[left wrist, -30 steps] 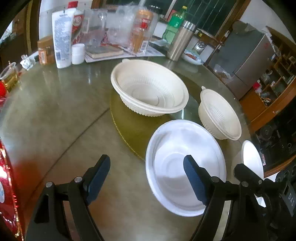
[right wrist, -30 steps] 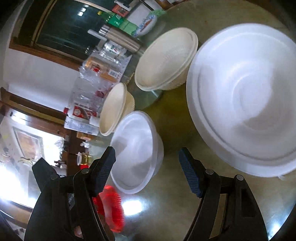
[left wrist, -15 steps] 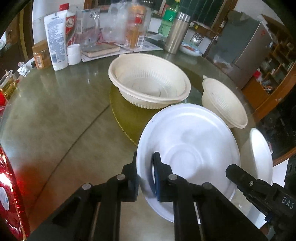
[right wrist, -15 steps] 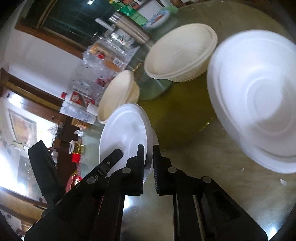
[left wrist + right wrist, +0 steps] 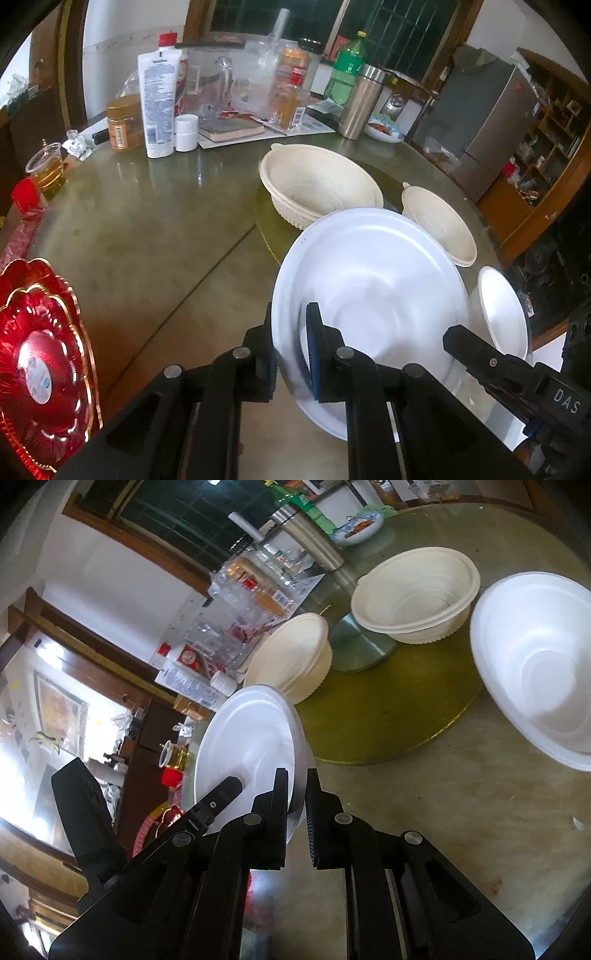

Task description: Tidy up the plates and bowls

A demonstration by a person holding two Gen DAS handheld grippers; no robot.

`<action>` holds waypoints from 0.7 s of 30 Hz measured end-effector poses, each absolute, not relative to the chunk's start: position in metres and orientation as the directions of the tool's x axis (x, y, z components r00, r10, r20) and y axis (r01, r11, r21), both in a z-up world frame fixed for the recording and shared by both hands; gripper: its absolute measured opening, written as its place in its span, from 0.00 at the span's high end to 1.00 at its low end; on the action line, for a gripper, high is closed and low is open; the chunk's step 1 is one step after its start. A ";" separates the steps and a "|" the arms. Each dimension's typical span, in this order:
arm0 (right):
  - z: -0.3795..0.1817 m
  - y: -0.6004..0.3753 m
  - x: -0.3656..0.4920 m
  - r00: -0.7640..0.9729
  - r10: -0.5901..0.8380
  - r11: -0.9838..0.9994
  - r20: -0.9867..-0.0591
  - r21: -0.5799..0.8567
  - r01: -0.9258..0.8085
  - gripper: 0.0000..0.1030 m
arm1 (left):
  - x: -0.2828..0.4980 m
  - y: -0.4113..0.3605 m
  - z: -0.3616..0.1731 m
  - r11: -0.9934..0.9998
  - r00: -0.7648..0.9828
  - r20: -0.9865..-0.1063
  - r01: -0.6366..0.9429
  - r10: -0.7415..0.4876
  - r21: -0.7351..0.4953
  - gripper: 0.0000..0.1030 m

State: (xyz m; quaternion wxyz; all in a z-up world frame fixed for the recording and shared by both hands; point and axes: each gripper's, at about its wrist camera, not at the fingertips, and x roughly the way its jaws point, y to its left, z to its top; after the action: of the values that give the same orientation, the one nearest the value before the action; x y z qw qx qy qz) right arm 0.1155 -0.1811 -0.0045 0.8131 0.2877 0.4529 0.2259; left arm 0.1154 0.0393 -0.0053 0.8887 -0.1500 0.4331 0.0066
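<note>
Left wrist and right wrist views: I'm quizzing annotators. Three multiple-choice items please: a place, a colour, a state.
1. Where is the red plate? A) on the table, left of the left gripper B) in a cream bowl C) beside the flask
2. The small bowl in the right gripper is: A) red B) green C) white
3. The left gripper is: A) open B) shut on the large white bowl C) holding a bottle

A: it lies at lower left. C: the pinched bowl is white. B: it clamps the rim.
</note>
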 end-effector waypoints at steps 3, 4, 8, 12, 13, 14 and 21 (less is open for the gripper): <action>-0.001 -0.177 0.109 0.488 0.636 0.729 -0.598 0.673 -0.124 0.90 | 0.106 0.042 -0.001 0.955 0.640 -0.760 -0.141 -0.112 -0.259 0.89; 0.000 -0.176 0.108 0.488 0.638 0.728 -0.596 0.673 -0.129 0.90 | 0.104 0.043 0.000 0.955 0.644 -0.757 -0.142 -0.110 -0.260 0.89; 0.006 -0.166 0.102 0.488 0.646 0.726 -0.586 0.669 -0.159 0.90 | 0.094 0.049 0.004 0.954 0.660 -0.744 -0.150 -0.100 -0.261 0.88; 0.008 -0.155 0.097 0.483 0.654 0.726 -0.583 0.662 -0.184 0.90 | 0.086 0.060 0.004 0.951 0.669 -0.739 -0.168 -0.084 -0.261 0.88; 0.008 -0.152 0.097 0.479 0.656 0.726 -0.583 0.661 -0.189 0.90 | 0.084 0.063 0.004 0.950 0.670 -0.738 -0.173 -0.079 -0.259 0.88; 0.008 -0.149 0.096 0.476 0.658 0.726 -0.583 0.660 -0.195 0.90 | 0.083 0.066 0.004 0.949 0.671 -0.737 -0.178 -0.076 -0.260 0.88; 0.012 -0.131 0.093 0.458 0.671 0.724 -0.583 0.648 -0.237 0.90 | 0.070 0.080 0.005 0.944 0.683 -0.729 -0.209 -0.046 -0.255 0.88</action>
State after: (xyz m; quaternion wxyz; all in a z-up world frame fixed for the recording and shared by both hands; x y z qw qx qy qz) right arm 0.0928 -0.1308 0.0120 0.8174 0.2466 0.4403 0.2776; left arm 0.0697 0.0802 0.0048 0.9032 -0.1611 0.3953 0.0451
